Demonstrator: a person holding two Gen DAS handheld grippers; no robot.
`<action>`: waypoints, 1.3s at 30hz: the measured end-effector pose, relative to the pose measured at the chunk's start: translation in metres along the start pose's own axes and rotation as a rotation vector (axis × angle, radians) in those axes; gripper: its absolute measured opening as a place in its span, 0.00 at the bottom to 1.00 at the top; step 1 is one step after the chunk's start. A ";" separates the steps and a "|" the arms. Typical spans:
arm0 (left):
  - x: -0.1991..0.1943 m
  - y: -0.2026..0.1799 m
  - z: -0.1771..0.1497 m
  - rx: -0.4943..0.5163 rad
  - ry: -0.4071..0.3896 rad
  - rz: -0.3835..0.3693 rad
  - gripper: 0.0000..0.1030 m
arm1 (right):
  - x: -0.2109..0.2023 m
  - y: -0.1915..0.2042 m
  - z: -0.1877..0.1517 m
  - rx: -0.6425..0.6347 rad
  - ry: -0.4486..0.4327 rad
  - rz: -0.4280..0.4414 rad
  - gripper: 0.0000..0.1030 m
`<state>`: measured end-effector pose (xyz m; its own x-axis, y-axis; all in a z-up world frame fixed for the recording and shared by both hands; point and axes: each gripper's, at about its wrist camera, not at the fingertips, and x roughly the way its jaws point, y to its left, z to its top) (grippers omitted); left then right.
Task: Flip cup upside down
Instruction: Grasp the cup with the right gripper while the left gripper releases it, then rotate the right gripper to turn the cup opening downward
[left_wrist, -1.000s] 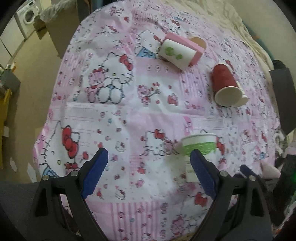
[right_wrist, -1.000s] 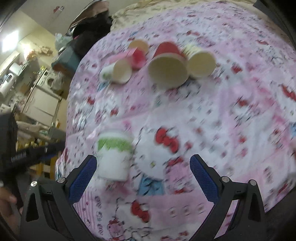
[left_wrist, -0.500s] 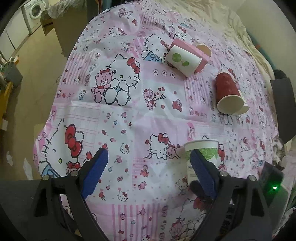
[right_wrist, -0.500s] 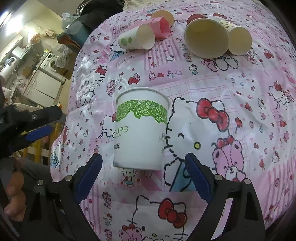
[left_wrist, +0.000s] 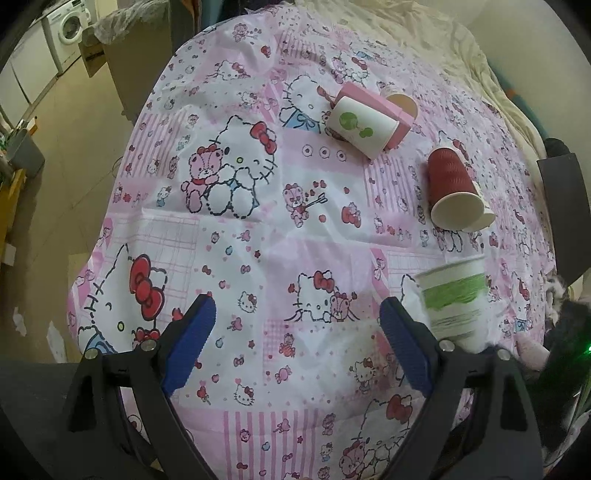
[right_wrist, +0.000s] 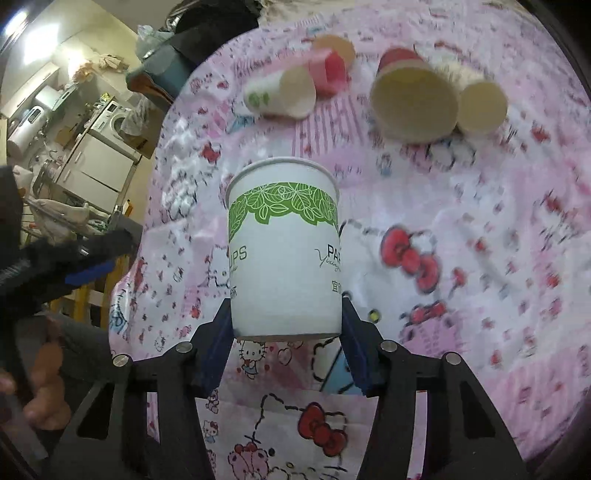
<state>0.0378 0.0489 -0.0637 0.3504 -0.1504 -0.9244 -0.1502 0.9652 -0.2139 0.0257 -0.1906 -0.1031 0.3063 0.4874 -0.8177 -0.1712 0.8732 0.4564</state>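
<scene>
A white paper cup with a green leaf band (right_wrist: 283, 251) stands mouth up between the blue pads of my right gripper (right_wrist: 286, 321), which is shut on its lower part and holds it just above the Hello Kitty cloth. The same cup (left_wrist: 455, 300) shows blurred at the right of the left wrist view. My left gripper (left_wrist: 295, 343) is open and empty over the near part of the cloth.
A white cup with green dots (left_wrist: 364, 127) lies on its side against a pink box (left_wrist: 380, 107). A red cup (left_wrist: 452, 192) lies on its side with a pale cup (right_wrist: 480, 107) beside it. The cloth's left edge (left_wrist: 122, 192) drops to the floor.
My right gripper has closed on the green-band cup and lifted it slightly. The left gripper has drawn back a little and stays open.
</scene>
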 end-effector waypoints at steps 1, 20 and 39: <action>0.000 -0.002 0.000 0.005 -0.004 -0.002 0.86 | -0.006 0.000 0.004 -0.014 -0.003 -0.003 0.55; -0.014 -0.087 0.047 0.282 0.004 -0.324 0.86 | -0.032 -0.002 0.032 -0.219 -0.031 0.012 0.54; 0.023 -0.066 0.049 0.214 0.046 -0.240 0.86 | -0.026 0.011 0.024 -0.308 0.001 0.003 0.54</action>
<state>0.1012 -0.0082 -0.0555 0.3095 -0.3838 -0.8700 0.1315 0.9234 -0.3606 0.0384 -0.1940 -0.0680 0.3041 0.4895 -0.8172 -0.4476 0.8307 0.3310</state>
